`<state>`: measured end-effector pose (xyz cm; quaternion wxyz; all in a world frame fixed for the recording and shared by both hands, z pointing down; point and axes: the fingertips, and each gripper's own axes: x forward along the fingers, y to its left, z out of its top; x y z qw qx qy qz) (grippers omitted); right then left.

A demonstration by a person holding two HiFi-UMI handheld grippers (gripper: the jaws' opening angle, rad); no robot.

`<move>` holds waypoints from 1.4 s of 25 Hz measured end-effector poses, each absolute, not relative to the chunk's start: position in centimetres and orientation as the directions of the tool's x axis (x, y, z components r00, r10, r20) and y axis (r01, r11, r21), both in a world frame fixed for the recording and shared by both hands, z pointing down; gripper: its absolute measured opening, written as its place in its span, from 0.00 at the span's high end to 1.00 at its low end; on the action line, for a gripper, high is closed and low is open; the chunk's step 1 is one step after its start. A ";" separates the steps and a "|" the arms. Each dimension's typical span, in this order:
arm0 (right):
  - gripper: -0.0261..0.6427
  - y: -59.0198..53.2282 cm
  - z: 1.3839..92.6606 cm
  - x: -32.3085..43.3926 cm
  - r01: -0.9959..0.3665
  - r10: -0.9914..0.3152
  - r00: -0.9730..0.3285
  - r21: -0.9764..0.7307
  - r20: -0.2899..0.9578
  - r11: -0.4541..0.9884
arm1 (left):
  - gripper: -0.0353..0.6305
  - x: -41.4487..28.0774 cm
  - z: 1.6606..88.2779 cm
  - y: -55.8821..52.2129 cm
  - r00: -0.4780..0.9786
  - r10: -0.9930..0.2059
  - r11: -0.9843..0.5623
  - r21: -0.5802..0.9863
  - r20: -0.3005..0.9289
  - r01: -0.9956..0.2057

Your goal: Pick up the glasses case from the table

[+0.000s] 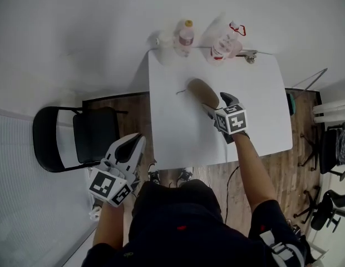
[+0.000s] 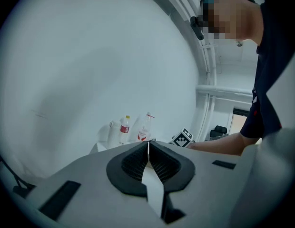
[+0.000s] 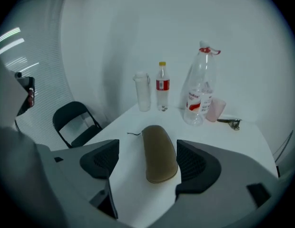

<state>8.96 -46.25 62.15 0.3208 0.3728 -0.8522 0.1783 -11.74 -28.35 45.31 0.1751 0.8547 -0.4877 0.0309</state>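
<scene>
A tan, oblong glasses case (image 1: 203, 92) lies on the white table (image 1: 261, 115) with its long side pointing away from me. My right gripper (image 1: 217, 105) hangs tilted down over its near end and is open. In the right gripper view the case (image 3: 159, 152) shows between the two black pads (image 3: 101, 158), with a gap on each side and no contact. My left gripper (image 1: 127, 149) is off the table's left front corner, near my body. In its own view the left gripper (image 2: 148, 155) has its jaws closed together with nothing in them.
At the table's far edge stand a white tumbler (image 3: 142, 91), a small bottle (image 3: 162, 86), a big clear bottle (image 3: 200, 87) and a pink cup (image 3: 215, 109), with a metal clamp (image 3: 231, 122) beside them. A black folding chair (image 1: 78, 135) stands left of the table.
</scene>
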 end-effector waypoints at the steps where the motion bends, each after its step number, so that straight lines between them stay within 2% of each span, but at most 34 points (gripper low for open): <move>1: 0.42 -46.9 63.4 8.7 -0.738 -0.496 -0.511 -0.063 0.702 0.671 | 0.91 -11.7 45.5 -28.3 0.514 -0.826 -0.452 0.271 0.231 -0.850; 6: 0.42 -50.1 69.6 8.2 -0.699 -0.425 -0.427 0.007 0.798 0.716 | 0.91 -11.9 46.7 -28.3 0.471 -0.844 -0.406 0.268 0.257 -0.874; 11: 0.41 -51.3 72.2 8.0 -0.696 -0.369 -0.391 -0.009 0.843 0.718 | 0.91 -12.4 47.0 -28.5 0.441 -0.860 -0.372 0.276 0.256 -0.886; 20: 0.40 -51.4 72.9 7.6 -0.683 -0.343 -0.393 -0.020 0.853 0.730 | 0.91 -13.1 47.3 -28.5 0.432 -0.864 -0.359 0.285 0.259 -0.889; 24: 0.40 -51.4 71.3 7.8 -0.712 -0.427 -0.432 -0.010 0.794 0.702 | 0.91 -13.1 46.4 -28.8 0.455 -0.858 -0.385 0.289 0.237 -0.877; 29: 0.40 -48.6 63.7 7.1 -0.721 -0.533 -0.560 -0.056 0.635 0.691 | 0.91 -12.7 44.9 -29.2 0.499 -0.843 -0.438 0.282 0.203 -0.854; 35: 0.40 -42.9 53.3 7.0 -0.747 -0.659 -0.611 -0.043 0.439 0.664 | 0.91 -11.9 41.5 -29.5 0.580 -0.802 -0.541 0.239 0.141 -0.806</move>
